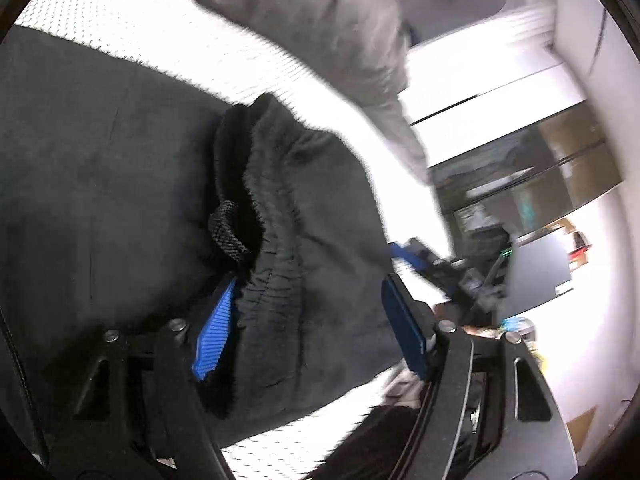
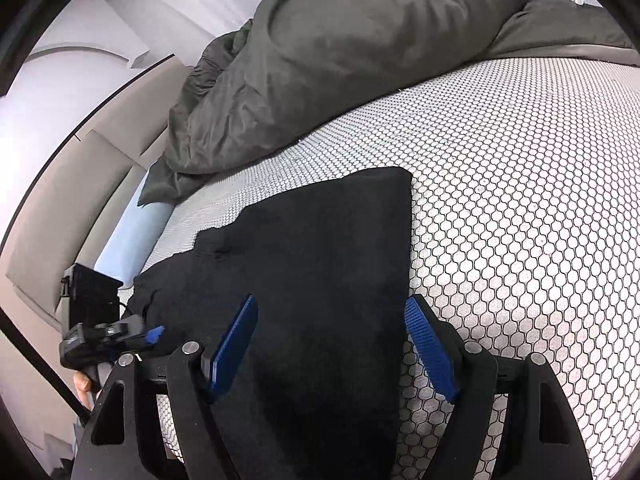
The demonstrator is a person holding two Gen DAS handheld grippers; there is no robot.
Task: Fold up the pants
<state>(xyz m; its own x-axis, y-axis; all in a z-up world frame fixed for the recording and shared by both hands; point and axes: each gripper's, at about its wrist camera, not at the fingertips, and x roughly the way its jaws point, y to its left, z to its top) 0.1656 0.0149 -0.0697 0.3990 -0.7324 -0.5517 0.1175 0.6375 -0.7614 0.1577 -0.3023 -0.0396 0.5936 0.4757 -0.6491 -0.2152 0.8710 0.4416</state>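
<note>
Black pants point(image 2: 320, 260) lie folded flat on the white honeycomb mattress point(image 2: 520, 200). My right gripper point(image 2: 332, 344) hovers over their near end, open, blue pads wide apart with only flat cloth under them. In the left wrist view the gathered elastic waistband point(image 1: 280, 208) and a black drawstring point(image 1: 228, 232) bulge up between the blue pads of my left gripper point(image 1: 310, 330), which stands open astride that bunch. From the right wrist view the left gripper point(image 2: 152, 336) sits at the pants' left edge. The right gripper point(image 1: 412, 256) shows blurred past the pants' right edge.
A rumpled grey duvet point(image 2: 340, 60) is heaped along the far side of the bed. A beige padded bed frame point(image 2: 80, 184) and a pale blue sheet point(image 2: 132, 232) run on the left. A hand point(image 2: 82, 390) holds the left gripper. Shelves and clutter point(image 1: 520, 184) stand beyond the bed.
</note>
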